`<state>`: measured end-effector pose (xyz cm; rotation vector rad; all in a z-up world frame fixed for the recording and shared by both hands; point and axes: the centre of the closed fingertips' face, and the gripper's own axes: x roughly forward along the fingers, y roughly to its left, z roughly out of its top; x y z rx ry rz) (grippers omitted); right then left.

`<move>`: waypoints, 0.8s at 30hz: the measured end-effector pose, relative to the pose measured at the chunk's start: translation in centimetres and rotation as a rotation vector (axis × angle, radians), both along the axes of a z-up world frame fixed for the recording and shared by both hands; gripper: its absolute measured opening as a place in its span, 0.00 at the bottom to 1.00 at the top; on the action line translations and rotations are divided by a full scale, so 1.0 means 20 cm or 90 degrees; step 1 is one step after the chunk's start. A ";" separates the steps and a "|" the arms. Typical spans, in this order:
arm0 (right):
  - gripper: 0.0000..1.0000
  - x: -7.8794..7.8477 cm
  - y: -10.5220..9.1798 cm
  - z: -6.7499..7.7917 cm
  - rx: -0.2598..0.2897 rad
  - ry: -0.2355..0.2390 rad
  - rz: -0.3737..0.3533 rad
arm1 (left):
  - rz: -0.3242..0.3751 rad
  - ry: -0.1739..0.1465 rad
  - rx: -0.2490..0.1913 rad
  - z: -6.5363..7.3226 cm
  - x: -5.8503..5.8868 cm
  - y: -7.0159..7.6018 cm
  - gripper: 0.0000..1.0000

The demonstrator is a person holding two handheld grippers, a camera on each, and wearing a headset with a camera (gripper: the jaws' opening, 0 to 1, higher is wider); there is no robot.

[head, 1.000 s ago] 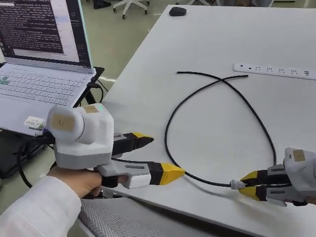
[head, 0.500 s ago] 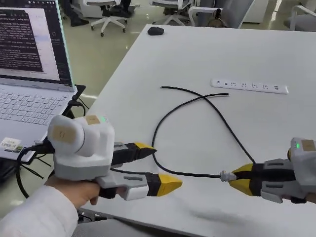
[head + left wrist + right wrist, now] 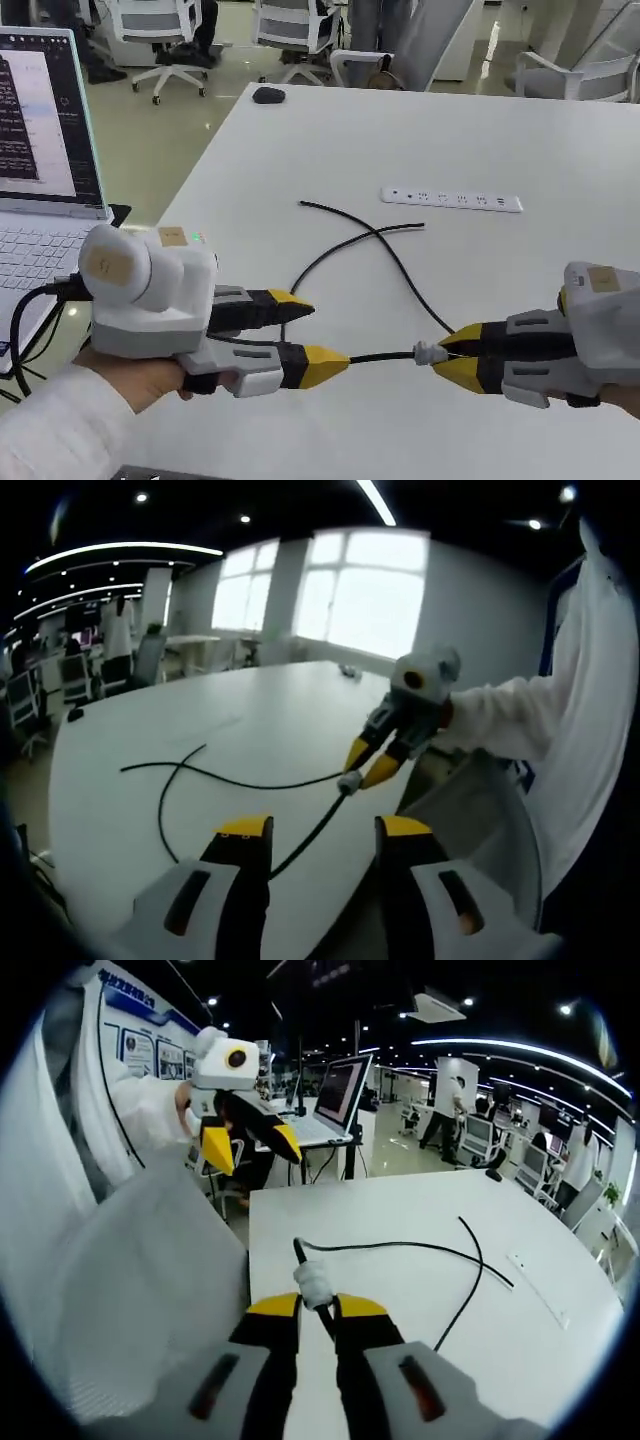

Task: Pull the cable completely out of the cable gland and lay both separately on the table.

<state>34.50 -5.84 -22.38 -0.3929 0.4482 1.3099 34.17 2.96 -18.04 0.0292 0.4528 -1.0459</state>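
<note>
The cable gland (image 3: 430, 353), a small white piece, is threaded on the black cable (image 3: 385, 356) and sits just in front of the tips of the right gripper (image 3: 452, 355), over the near part of the white table (image 3: 500, 130). In the right gripper view the yellow-tipped jaws are pressed nearly together, with the cable running between them directly behind the gland, so we read this gripper as pinching the cable at the back of the gland. We cannot tell whether the gland itself is also pinched. From the gland the cable goes across to the left gripper (image 3: 322, 335), whose two jaws stand spread apart. In the left gripper view the cable passes through the gap between them, and we cannot say whether it touches a jaw. Beyond the left gripper the cable bends away over the table. On the other side it leaves the right gripper and runs away over the table as well. The two strands cross each other near the middle of the table, and both free ends lie there, near the crossing. Farther back on the table a white power strip (image 3: 452, 200) lies well apart from the cable, and a dark mouse (image 3: 268, 95) rests near the far corner. To the left of the table an open laptop (image 3: 40, 180) stands with its screen lit, and behind the table we see office chairs (image 3: 290, 30) on the floor. A hand in a white sleeve (image 3: 60, 440) holds the left gripper.
</note>
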 end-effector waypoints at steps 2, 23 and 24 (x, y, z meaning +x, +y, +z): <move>0.10 -0.02 0.00 0.05 0.001 -0.006 -0.003 | -0.023 -0.008 -0.019 0.03 0.00 -0.03 0.38; 0.10 -0.11 0.04 0.30 0.012 -0.038 0.023 | -0.167 -0.028 -0.103 0.18 -0.05 -0.34 0.29; 0.10 -0.11 0.05 0.31 0.015 -0.036 0.026 | -0.173 -0.025 -0.105 0.18 -0.05 -0.35 0.28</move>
